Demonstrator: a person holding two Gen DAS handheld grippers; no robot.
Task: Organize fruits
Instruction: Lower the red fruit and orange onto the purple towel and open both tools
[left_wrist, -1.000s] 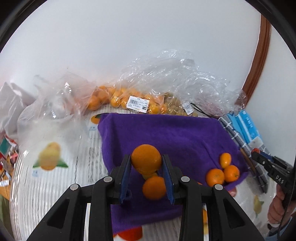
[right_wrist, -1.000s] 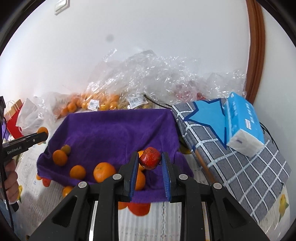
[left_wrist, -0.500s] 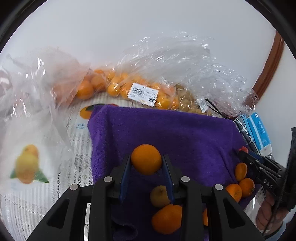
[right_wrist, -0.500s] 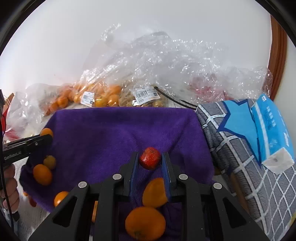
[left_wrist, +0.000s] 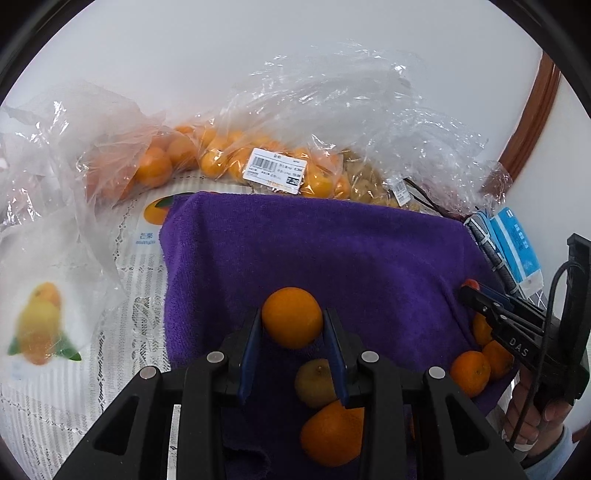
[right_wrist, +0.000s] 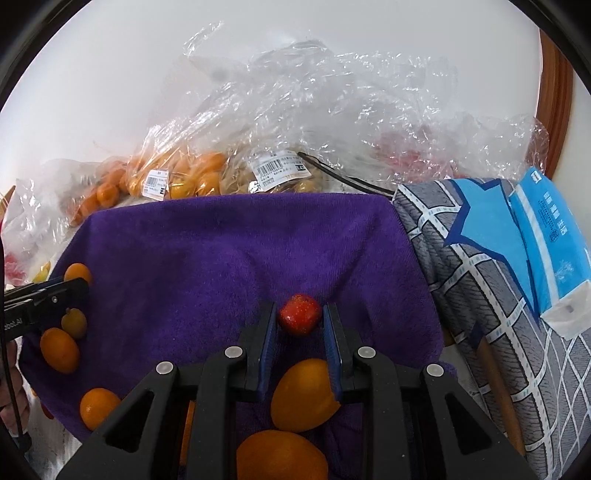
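Both grippers are held out over a purple towel (left_wrist: 332, 251) spread on the table, and each has a piece of fruit pinched between its blue pads. The left gripper (left_wrist: 292, 334) is closed on a round orange (left_wrist: 291, 317), which sits right at the fingertips above the middle of the towel; just below it on the cloth lie a small yellowish-green fruit (left_wrist: 314, 382) and a bigger orange fruit (left_wrist: 332, 434), the two touching. The right gripper (right_wrist: 300, 325) is closed on a small red strawberry (right_wrist: 299, 314), gripped at the tips above the near part of the towel, with two large orange fruits (right_wrist: 304, 395) lying on the cloth under its fingers. Toward the left edge of the towel, seen from the right wrist, a few small oranges (right_wrist: 59, 349) lie scattered near the other gripper's dark finger. Behind the towel, against the white wall, clear plastic bags (left_wrist: 332, 110) are heaped up, some full of bagged oranges (left_wrist: 221, 158) with a barcode label (left_wrist: 275, 173) stuck on. To the right of the towel lies a grey checked cloth with a blue star (right_wrist: 480, 236), and a blue tissue pack (right_wrist: 546, 240) rests on top of it
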